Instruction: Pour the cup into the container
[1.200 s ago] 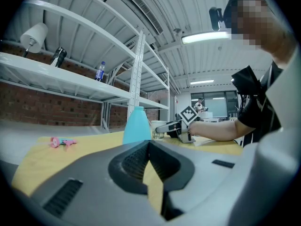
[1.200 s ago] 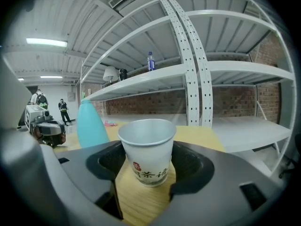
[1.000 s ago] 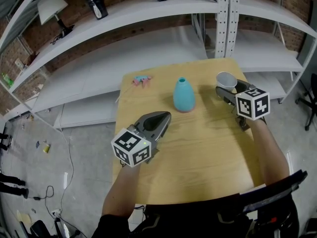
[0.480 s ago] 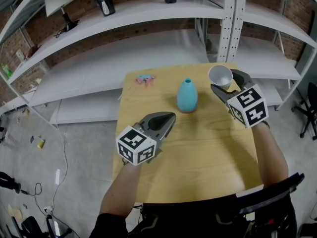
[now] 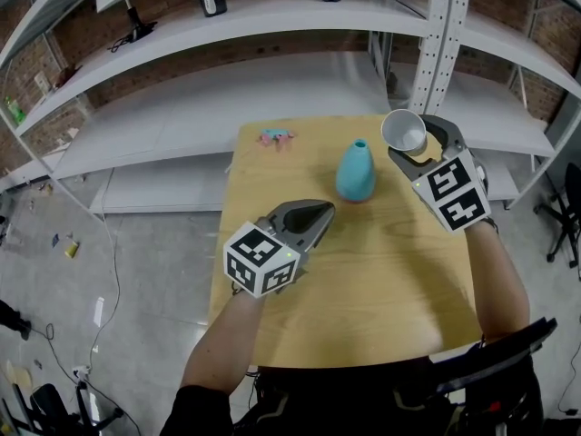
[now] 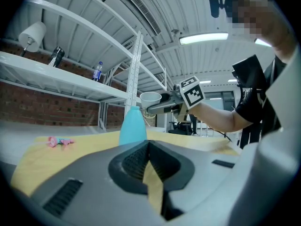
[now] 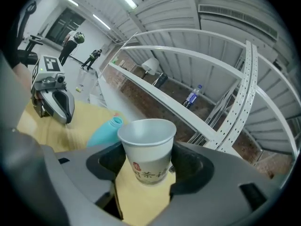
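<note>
Cup (image 5: 405,132) of white paper sits clamped between the jaws of the right gripper (image 5: 416,145), which close on its lower body and leave the rim free. It is held in the air over the far right corner of the table (image 5: 381,280), upright as far as the left gripper view shows, with its rim a little higher than the mouth of the teal container (image 5: 355,171). Cup and container are near each other but apart. The container stands close to the table's far edge, with bare wood on all sides.

The left gripper (image 5: 320,214) has its jaws pressed together on nothing and hangs above the left half of the table, pointing toward the container. A wide open stretch of wood runs from there to the near edge and right edge. A small pink item (image 5: 276,136) lies at the far left corner.

From the right gripper view, the cup (image 7: 146,149) bears a small red mark and a row of dark characters, probably Chinese, too small to read.
</note>
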{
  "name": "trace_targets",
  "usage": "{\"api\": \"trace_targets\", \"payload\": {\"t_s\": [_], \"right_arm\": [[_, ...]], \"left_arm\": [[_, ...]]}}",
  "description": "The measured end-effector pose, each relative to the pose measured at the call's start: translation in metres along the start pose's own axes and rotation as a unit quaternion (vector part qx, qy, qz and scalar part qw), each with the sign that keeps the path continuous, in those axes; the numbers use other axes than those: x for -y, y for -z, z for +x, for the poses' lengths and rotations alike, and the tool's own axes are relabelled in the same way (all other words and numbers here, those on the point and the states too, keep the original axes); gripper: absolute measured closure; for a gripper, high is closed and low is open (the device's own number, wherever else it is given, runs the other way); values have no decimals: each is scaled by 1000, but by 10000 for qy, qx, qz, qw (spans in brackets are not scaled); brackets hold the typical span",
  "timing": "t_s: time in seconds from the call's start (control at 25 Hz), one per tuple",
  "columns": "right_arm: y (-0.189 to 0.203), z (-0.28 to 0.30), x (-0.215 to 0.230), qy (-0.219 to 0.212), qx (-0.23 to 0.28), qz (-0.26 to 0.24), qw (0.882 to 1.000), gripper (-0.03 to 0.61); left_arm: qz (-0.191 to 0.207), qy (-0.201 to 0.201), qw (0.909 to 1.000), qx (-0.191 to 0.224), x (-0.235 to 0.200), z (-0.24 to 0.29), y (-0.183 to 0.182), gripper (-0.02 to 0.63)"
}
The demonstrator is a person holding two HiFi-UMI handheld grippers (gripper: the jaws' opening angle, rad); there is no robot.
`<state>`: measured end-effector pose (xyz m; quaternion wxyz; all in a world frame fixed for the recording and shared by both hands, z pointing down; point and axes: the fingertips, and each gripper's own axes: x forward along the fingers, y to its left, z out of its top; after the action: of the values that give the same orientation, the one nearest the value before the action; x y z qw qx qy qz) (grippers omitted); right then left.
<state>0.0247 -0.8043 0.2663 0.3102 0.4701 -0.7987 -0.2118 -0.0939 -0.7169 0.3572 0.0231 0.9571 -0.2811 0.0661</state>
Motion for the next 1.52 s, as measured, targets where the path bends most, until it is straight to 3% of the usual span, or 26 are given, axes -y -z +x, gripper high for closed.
{"api": "trace_targets", "payload": {"t_s": [0.52, 0.76, 1.52], "right_arm": [[-10, 21, -9, 72, -288, -841, 9960, 273], [-15, 23, -8, 243, -432, -1375, 9893, 273], [-27, 22, -13, 537, -610, -2392, 9676, 273]], "left_arm": [[22, 113, 9999, 7, 4, -2, 2, 615], [30, 177, 9998, 9, 5, -3, 2, 615], [55, 285, 9996, 11, 11, -4, 3, 615]]}}
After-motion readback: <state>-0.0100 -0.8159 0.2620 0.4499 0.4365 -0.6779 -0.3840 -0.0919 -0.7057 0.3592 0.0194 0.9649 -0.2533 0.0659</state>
